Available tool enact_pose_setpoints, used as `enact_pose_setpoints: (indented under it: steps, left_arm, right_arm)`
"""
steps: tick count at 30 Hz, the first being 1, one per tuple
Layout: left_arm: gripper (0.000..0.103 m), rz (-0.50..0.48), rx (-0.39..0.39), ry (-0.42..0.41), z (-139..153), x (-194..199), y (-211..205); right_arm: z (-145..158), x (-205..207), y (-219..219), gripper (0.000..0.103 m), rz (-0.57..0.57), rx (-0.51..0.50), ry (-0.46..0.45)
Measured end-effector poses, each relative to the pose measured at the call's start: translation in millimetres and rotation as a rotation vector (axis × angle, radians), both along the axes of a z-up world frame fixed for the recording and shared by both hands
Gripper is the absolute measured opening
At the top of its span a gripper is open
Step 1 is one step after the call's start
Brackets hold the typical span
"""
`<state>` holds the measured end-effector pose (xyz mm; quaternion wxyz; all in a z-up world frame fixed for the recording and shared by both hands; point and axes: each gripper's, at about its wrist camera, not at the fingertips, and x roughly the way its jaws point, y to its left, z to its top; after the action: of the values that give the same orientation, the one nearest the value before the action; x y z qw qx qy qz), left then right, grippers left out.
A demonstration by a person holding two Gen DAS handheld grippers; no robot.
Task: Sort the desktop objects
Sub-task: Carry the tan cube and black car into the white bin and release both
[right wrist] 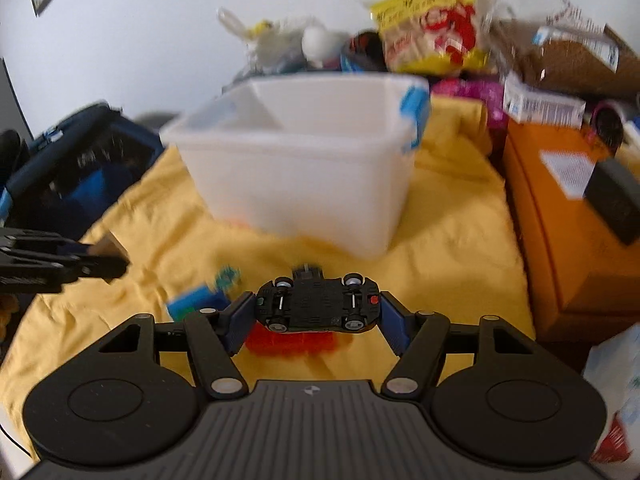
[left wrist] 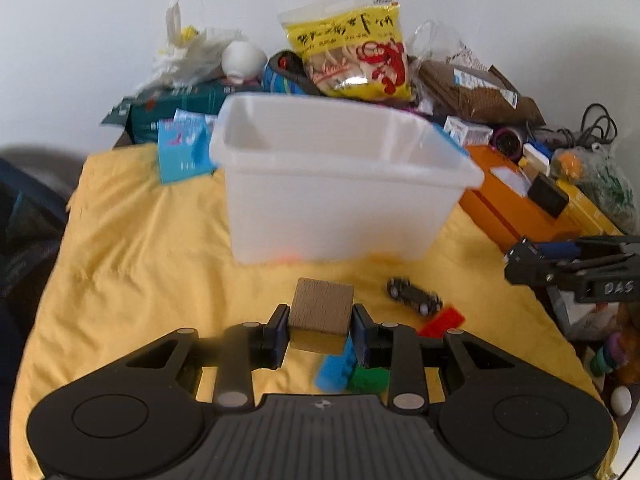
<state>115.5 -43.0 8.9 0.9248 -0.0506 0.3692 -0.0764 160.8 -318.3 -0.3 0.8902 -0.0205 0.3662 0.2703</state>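
Observation:
My left gripper is shut on a wooden cube and holds it above the yellow cloth, in front of the white plastic bin. A blue brick and a green brick lie under it. A black toy car lies upside down on the cloth with a red brick beside it. In the right wrist view my right gripper is open around the upturned toy car, with its pads close to both ends. The red brick lies beneath. The bin stands behind.
Clutter lines the back: a yellow snack bag, a teal box, a brown package, an orange box. A dark blue bag sits left of the cloth. The left gripper with the cube shows at the left edge.

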Motion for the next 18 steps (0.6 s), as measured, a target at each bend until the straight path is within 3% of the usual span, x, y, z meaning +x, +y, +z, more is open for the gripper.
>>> enact_pose_setpoints:
  steps: [8, 18]
  left_arm:
    - [0.036, 0.005, 0.026, -0.026, 39, 39, 4]
    - [0.036, 0.024, 0.059, -0.070, 86, 93, 16]
  right_arm:
    - [61, 35, 15, 0.068, -0.018, 0.055, -0.078]
    - [103, 86, 31, 0.068, -0.020, 0.044, -0.099]
